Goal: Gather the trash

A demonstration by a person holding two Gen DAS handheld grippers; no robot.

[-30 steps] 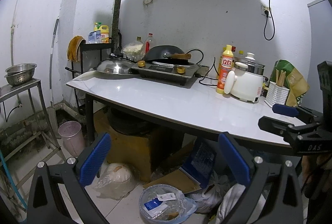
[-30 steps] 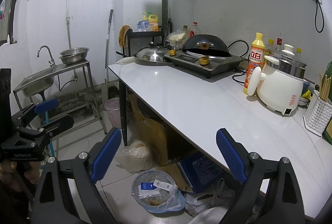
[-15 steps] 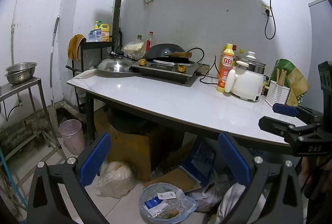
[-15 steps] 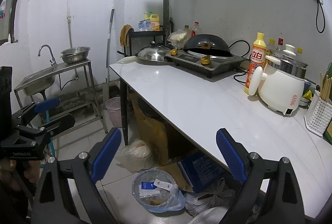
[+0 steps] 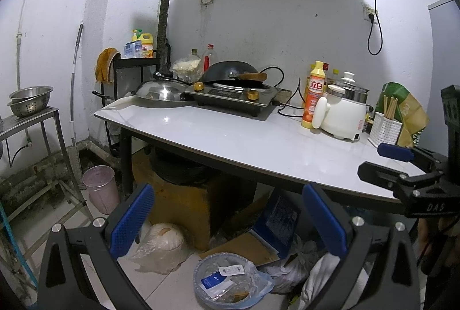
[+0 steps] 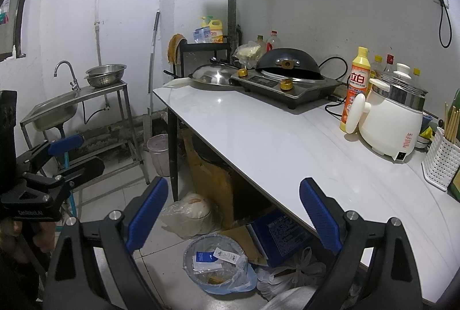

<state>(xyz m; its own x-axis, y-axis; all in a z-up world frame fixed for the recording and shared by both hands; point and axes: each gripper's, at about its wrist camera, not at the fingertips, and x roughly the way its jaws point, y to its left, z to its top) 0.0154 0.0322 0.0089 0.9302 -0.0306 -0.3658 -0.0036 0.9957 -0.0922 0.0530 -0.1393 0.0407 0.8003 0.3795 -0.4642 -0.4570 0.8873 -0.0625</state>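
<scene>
Blue-padded, both the left gripper (image 5: 227, 219) and right gripper (image 6: 231, 213) hang wide and empty above a bag-lined trash bin (image 6: 214, 267) on the floor under the table (image 6: 273, 137), so lowering straight to the liner's rim looks best.

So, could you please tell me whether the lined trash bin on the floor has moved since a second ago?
No. The trash bin sits in the same spot beside the blue box under the table.
</scene>
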